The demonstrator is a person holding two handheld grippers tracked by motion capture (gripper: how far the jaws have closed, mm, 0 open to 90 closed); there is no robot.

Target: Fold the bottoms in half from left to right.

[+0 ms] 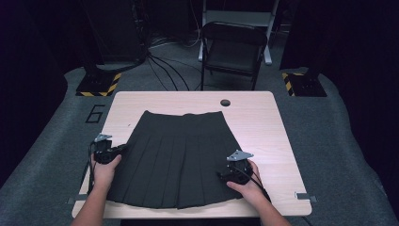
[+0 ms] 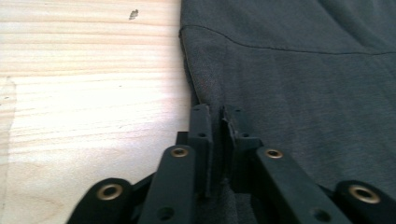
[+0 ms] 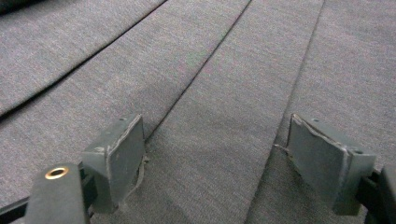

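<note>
A dark grey pleated skirt (image 1: 176,157) lies flat on the light wooden table (image 1: 263,122), waistband toward the far side and hem near the front edge. My left gripper (image 1: 121,149) sits at the skirt's left side edge. In the left gripper view its jaws (image 2: 217,126) are pressed together with the skirt's side edge (image 2: 289,88) pinched between them. My right gripper (image 1: 222,175) rests over the skirt's right part. In the right gripper view it (image 3: 219,158) stands wide open, pads (image 3: 122,151) down on the pleats (image 3: 210,93), nothing clamped.
A round cable hole (image 1: 225,102) is at the table's far side. A folding chair (image 1: 233,47) stands behind the table, with cables on the floor. Yellow-black striped bases (image 1: 99,84) flank the back. A metal bracket (image 1: 303,195) marks the front right corner.
</note>
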